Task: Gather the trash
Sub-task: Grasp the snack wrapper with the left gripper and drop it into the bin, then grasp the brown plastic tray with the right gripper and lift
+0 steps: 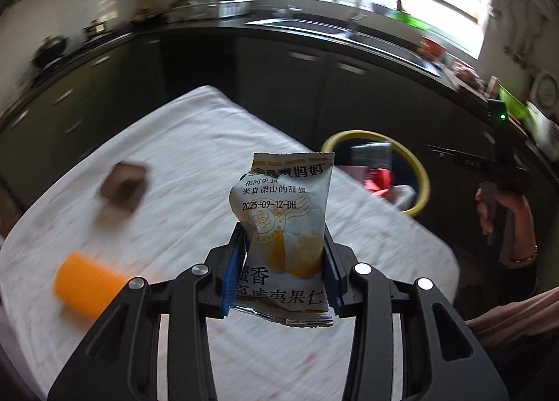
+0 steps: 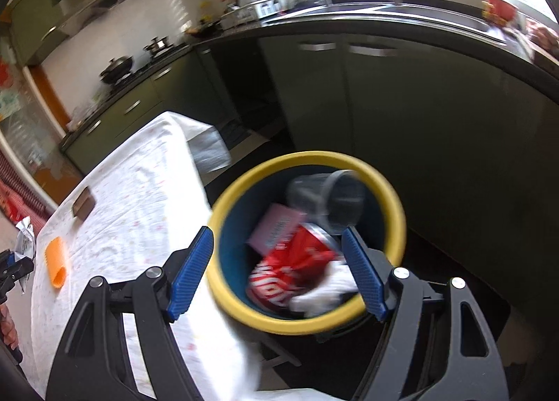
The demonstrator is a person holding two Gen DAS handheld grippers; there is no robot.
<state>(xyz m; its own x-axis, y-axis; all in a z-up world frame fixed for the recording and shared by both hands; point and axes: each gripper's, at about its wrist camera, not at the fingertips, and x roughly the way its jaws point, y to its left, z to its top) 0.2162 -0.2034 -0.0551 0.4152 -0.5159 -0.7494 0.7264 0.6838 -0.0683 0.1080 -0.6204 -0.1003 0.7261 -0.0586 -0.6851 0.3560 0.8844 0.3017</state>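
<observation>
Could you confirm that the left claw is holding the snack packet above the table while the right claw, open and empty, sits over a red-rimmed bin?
Not quite: the bin has a yellow rim, as the right wrist view shows. The rest holds: the left claw grips the snack packet above the table, and the right claw is open and empty.

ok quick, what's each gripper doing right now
Left gripper: shut on the snack packet, lifted above the table.
Right gripper: open, holding nothing, over the yellow-rimmed trash bin.
</observation>
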